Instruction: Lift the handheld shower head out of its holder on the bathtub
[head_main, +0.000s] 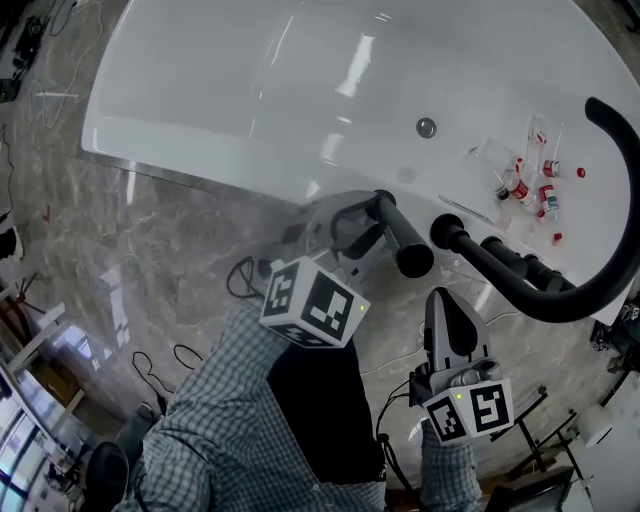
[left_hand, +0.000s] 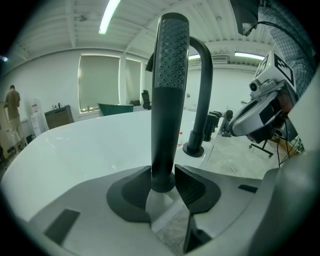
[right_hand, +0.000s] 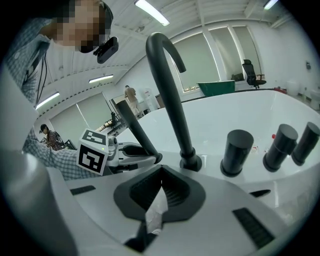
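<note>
Shower head (left_hand: 169, 100): black, with a dotted spray face above a smooth handle. It stands upright at the near rim of the bathtub (head_main: 250, 90), just left of the spout's foot. Its lower end sits in the gap between the jaws of the left hand-held gripper, which hide the holder.

Bathtub: white and glossy, it fills the far half of the head view. Marbled floor (head_main: 130, 250) lies to its left and near side, with loose cables on it.

Sleeve (head_main: 220, 400): checked cloth on the person's left arm, behind the left marker cube.

Spout (right_hand: 167, 85): a tall black arch that rises from the rim and curves out over the tub to the right.

Left hand-held gripper (left_hand: 162, 173): jaws wide apart, one pad on each side of the handle, with no grip on it.

Right hand-held gripper (right_hand: 160, 172): near and to the right, jaws closed together on nothing, pointing at the spout's foot.

Knobs (right_hand: 236, 150): three black cylinders in a row on the rim, right of the spout.

Bottles (head_main: 530, 185): small, with red caps, scattered in the tub at far right.

Drain (head_main: 426, 127): a round metal fitting in the tub, beyond the shower head.
</note>
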